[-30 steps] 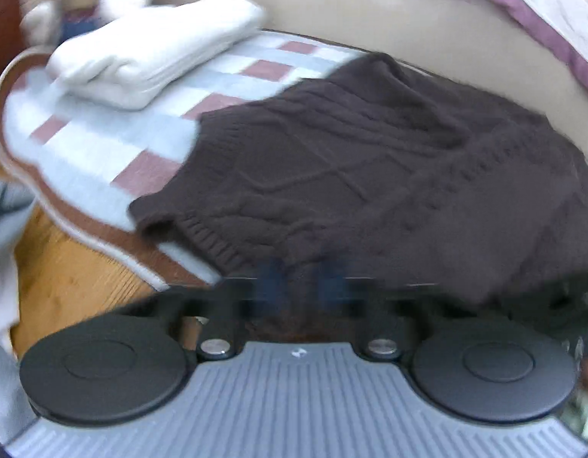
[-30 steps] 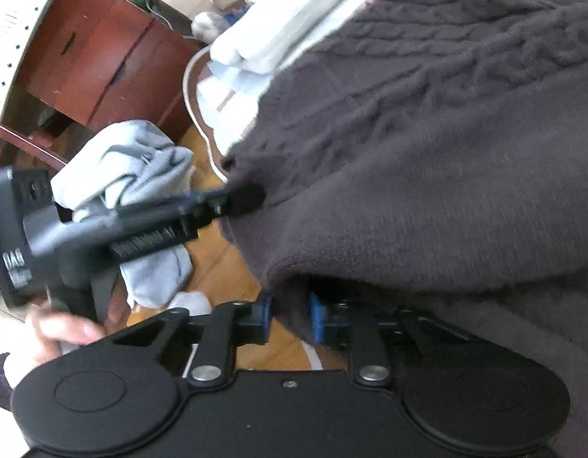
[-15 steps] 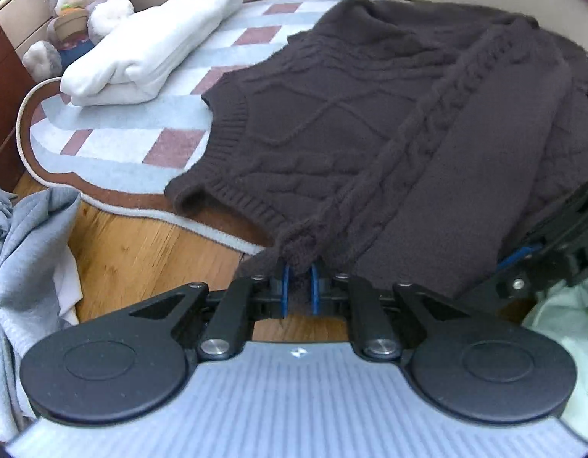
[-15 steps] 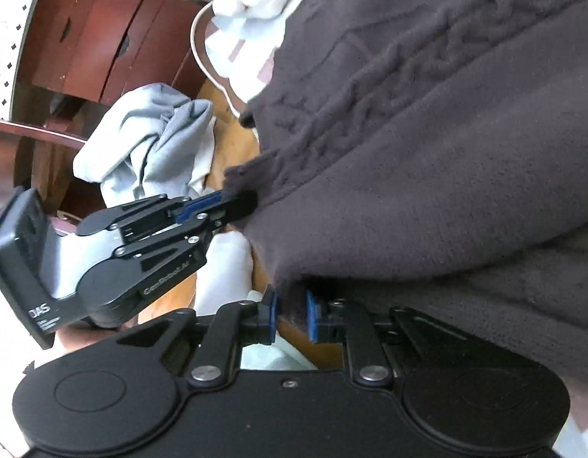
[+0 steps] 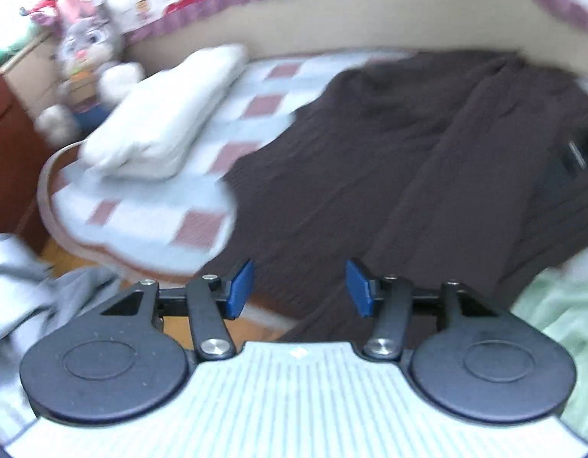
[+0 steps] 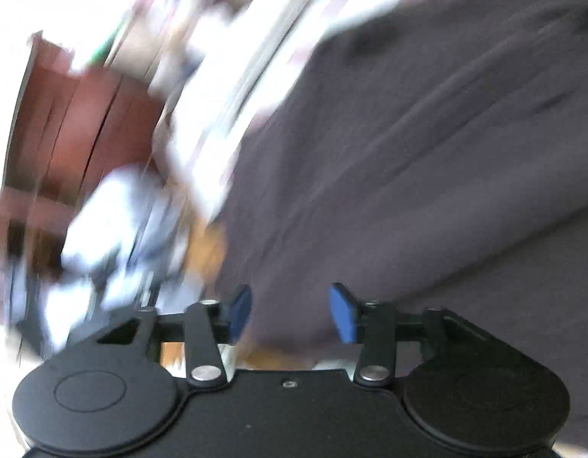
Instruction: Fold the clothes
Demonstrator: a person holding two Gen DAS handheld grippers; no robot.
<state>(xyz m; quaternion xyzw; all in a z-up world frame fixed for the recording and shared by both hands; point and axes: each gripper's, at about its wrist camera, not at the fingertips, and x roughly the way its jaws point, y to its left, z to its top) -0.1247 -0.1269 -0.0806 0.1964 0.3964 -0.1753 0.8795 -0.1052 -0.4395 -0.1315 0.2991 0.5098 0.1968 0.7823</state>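
Both grippers, left [image 5: 299, 286] & right [image 6: 290, 311], had just let go w/ jaws wide & empty, leaving the dark brown cable-knit sweater [image 5: 389, 160] lying on the checked pastel rug [image 5: 149, 206], sleeve fold prob. done.

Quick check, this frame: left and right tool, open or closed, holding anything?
Left tool: open, holding nothing; the brown sweater lies ahead of it.
Right tool: open, holding nothing; view is blurred, sweater just beyond the pads.

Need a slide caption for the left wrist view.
Left gripper open above brown sweater laid on checked mat.
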